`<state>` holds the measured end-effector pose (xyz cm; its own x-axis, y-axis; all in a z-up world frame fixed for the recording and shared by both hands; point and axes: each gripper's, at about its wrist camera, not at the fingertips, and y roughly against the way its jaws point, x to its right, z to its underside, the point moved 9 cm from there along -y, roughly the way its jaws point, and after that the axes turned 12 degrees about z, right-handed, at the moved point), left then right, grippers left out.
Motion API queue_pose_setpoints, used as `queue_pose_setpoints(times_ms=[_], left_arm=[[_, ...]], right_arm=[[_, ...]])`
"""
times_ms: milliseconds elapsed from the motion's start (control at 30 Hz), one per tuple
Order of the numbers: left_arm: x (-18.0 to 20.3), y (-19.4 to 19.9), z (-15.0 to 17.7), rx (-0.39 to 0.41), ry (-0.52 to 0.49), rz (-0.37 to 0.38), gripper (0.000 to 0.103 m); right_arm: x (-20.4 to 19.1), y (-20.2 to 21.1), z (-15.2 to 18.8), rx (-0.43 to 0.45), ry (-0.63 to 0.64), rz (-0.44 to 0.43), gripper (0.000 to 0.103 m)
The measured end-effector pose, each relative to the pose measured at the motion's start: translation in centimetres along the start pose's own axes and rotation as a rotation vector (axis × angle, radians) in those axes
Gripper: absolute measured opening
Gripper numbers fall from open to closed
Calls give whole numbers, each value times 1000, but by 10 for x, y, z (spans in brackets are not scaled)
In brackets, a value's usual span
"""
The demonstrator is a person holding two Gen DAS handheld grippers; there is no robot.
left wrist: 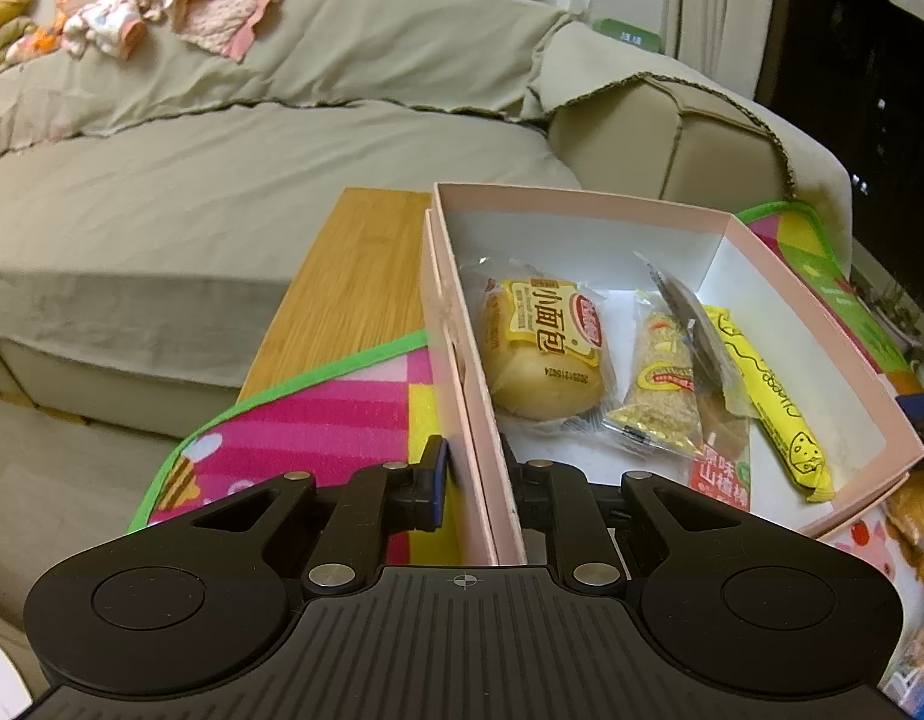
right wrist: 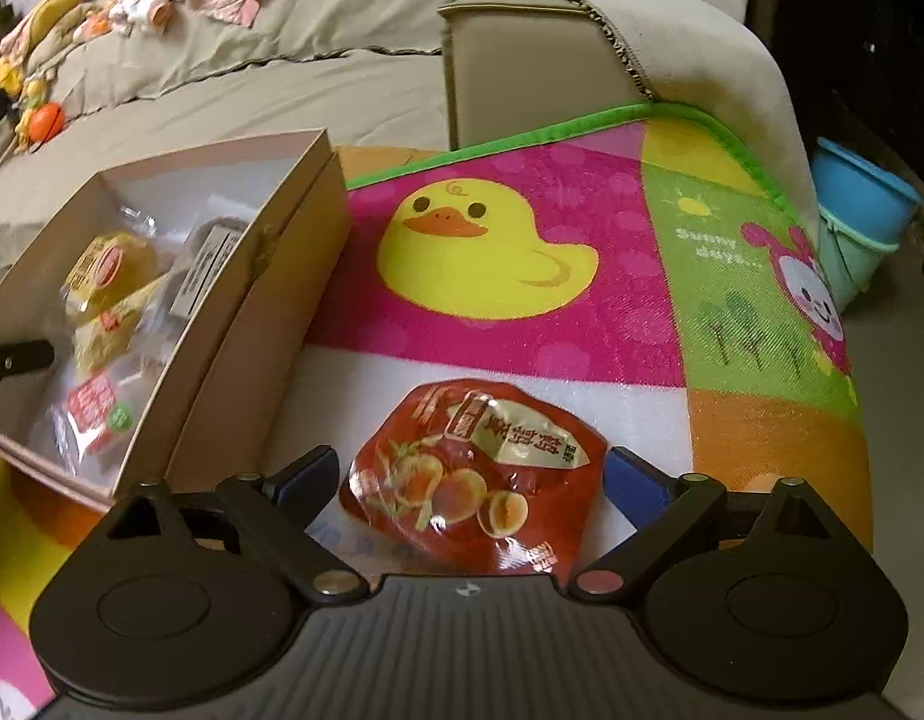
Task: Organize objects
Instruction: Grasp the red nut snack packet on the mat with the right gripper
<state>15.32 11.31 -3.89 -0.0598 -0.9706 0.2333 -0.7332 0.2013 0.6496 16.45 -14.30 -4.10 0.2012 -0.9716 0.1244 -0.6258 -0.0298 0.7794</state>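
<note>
A: So, left wrist view: left gripper (left wrist: 475, 480) is pinched on the near wall of the pink cardboard box (left wrist: 462, 360), one finger outside, one inside. Box sits on the bright cartoon play mat (left wrist: 318, 414).

B: Contents?

A: I count four packets from this side: one small bread roll in a yellow-labelled clear wrapper (left wrist: 543, 348), one sesame-coloured bar in a clear wrapper (left wrist: 663, 396), one long yellow cheese-print stick (left wrist: 774, 408), one clear pack with a red and green label (left wrist: 719, 474). A grey-printed wrapper edge sticks up between bar and stick; can't tell if it's a fifth item.

B: Right wrist?

A: Shows what the left one doesn't: one red foil snack pouch with apricot pictures (right wrist: 474, 480) lying flat on the mat, outside the box, just beside its right wall. Right gripper (right wrist: 471, 477) is spread wide, fingers either side of the pouch, pads not touching it.

B: Box visible there?

A: Yes, at left, blurred; roll and red-labelled pack recognisable. Also one yellow duck print (right wrist: 480, 252) and two stacked plastic buckets (right wrist: 858, 210) past the mat edge.
</note>
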Motion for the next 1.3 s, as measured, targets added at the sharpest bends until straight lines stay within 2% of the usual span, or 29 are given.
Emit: queue_pose_setpoints(times_ms=[133, 367, 667, 833, 1000, 1100, 1300], left_arm=[[0, -6, -1, -2, -15, -13, 17], [-1, -5, 0, -3, -4, 3, 16], [1, 1, 2, -2, 13, 9, 17], [2, 0, 1, 0, 9, 7, 17], [2, -1, 1, 1, 8, 4, 17], [3, -1, 1, -1, 12, 11, 17], [3, -1, 1, -2, 12, 15, 17]], right_arm=[[0, 7, -1, 10, -2, 4, 81], [2, 43, -5, 76, -17, -5, 78], [-5, 121, 6, 171, 27, -23, 78], [-26, 162, 9, 224, 80, -73, 78], [-56, 186, -16, 290, 91, -175, 78], [-75, 179, -41, 312, 80, -211, 78], [-111, 139, -89, 248, 15, -269, 78]])
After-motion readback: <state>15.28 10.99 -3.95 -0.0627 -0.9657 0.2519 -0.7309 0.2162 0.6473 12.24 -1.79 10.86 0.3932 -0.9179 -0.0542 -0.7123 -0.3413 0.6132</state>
